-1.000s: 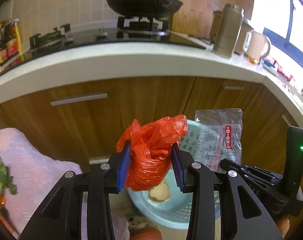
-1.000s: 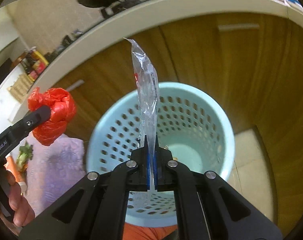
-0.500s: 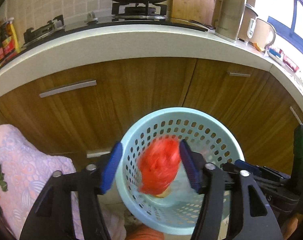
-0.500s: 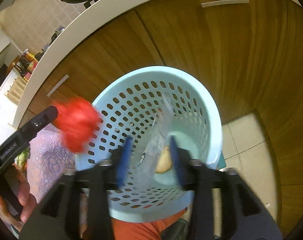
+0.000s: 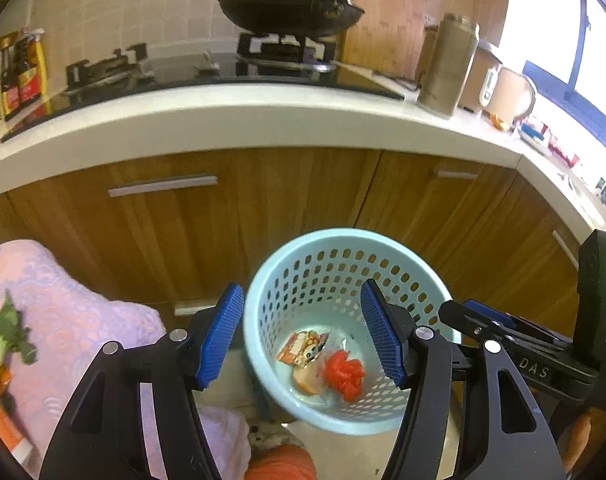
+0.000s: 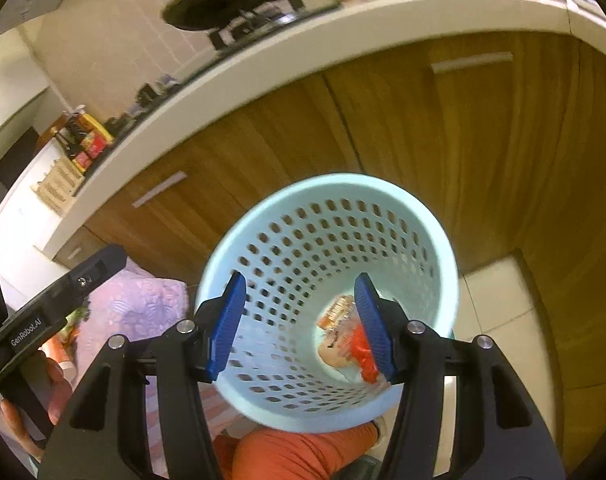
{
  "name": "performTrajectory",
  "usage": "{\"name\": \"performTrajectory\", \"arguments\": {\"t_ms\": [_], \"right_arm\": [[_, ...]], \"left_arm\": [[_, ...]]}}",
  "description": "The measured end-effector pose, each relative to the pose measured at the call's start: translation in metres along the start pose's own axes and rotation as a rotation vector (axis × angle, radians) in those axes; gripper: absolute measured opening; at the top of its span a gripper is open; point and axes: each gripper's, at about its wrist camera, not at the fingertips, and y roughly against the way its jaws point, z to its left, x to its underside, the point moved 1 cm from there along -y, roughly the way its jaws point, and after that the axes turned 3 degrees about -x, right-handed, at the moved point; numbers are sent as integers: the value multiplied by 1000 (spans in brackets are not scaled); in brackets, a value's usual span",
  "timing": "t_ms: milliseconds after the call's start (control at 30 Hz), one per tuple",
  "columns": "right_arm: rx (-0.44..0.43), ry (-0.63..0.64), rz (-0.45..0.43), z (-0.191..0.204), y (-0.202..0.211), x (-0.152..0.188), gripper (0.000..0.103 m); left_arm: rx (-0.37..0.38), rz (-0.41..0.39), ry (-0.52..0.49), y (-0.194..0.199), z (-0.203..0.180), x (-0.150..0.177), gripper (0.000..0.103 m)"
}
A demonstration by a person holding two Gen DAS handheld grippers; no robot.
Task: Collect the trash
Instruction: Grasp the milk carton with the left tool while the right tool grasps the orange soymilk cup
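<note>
A light blue perforated basket [image 5: 303, 264] stands on the floor by the wooden cabinets; it also shows in the right wrist view [image 6: 443, 248]. At its bottom lie a red plastic bag [image 5: 345, 374], a snack wrapper [image 5: 303, 348] and a pale food scrap [image 5: 305, 380]. The red bag [image 6: 361, 348] and wrapper [image 6: 337, 312] show in the right wrist view too. My left gripper [image 5: 303, 336] is open and empty above the basket. My right gripper [image 6: 301, 328] is open and empty above it; its body [image 5: 543, 352] shows in the left wrist view.
A pink cloth [image 5: 43, 304] with green vegetable scraps [image 5: 3, 332] lies to the left. A white countertop [image 5: 223, 120] carries a stove with a black pan [image 5: 291, 12] and a metal flask [image 5: 447, 64]. Tiled floor [image 6: 499, 312] is right of the basket.
Both grippers opened. The red bag fell from my left gripper and the clear wrapper from my right gripper into the basket, where they now lie.
</note>
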Motion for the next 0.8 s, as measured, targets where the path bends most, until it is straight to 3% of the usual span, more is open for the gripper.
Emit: {"name": "performTrajectory", "arguments": {"t_ms": [200, 433, 567, 633, 733, 800], "right_arm": [[-77, 156, -56, 69, 18, 7, 53], [-224, 375, -48, 186, 14, 44, 53], [-303, 464, -23, 245, 0, 67, 53], [-343, 491, -11, 268, -7, 78, 53], [-380, 538, 5, 304, -19, 97, 53], [-401, 561, 9, 321, -27, 109, 53]], "left_arm": [[-41, -100, 57, 75, 43, 19, 61], [-206, -200, 186, 176, 132, 62, 65], [-330, -250, 270, 230, 184, 88, 66], [-431, -264, 300, 257, 210, 105, 71], [-554, -248, 317, 282, 241, 132, 76], [-598, -226, 327, 289, 256, 146, 77]]}}
